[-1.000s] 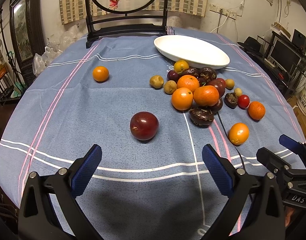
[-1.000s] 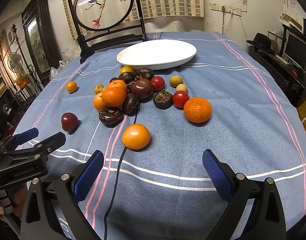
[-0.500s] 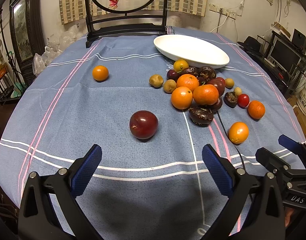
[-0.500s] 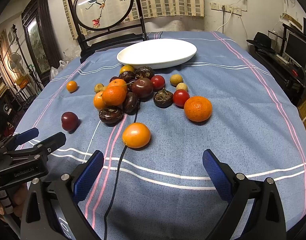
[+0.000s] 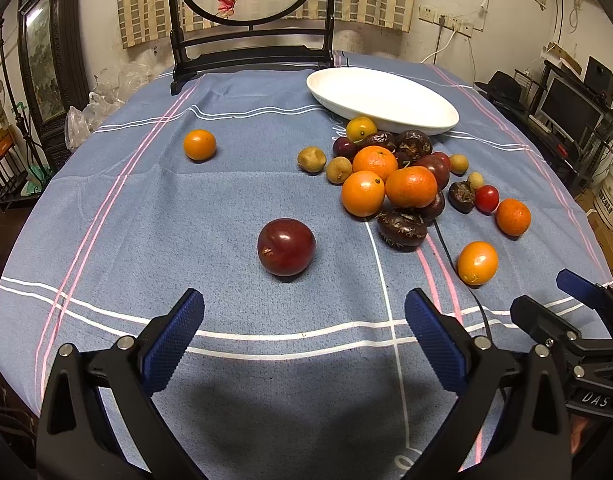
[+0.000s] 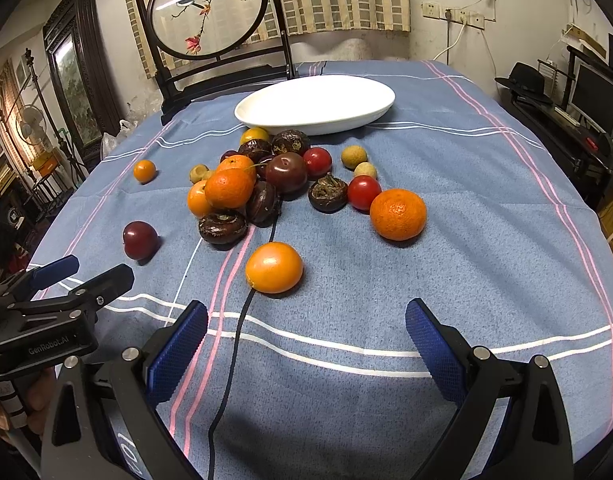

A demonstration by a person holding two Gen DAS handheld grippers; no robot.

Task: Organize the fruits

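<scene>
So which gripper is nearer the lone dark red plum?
Left. The left gripper is open, directly facing the plum, just short of it. The right gripper is off to the plum's right, facing an orange fruit.

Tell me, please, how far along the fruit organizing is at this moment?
Nothing looks done: the white dish is empty. Nothing is in hand either; the left gripper and right gripper are both open above the cloth. All the fruit remains: the pile, the dark plum ahead of the left gripper, the orange ahead of the right, and the scattered strays.
</scene>
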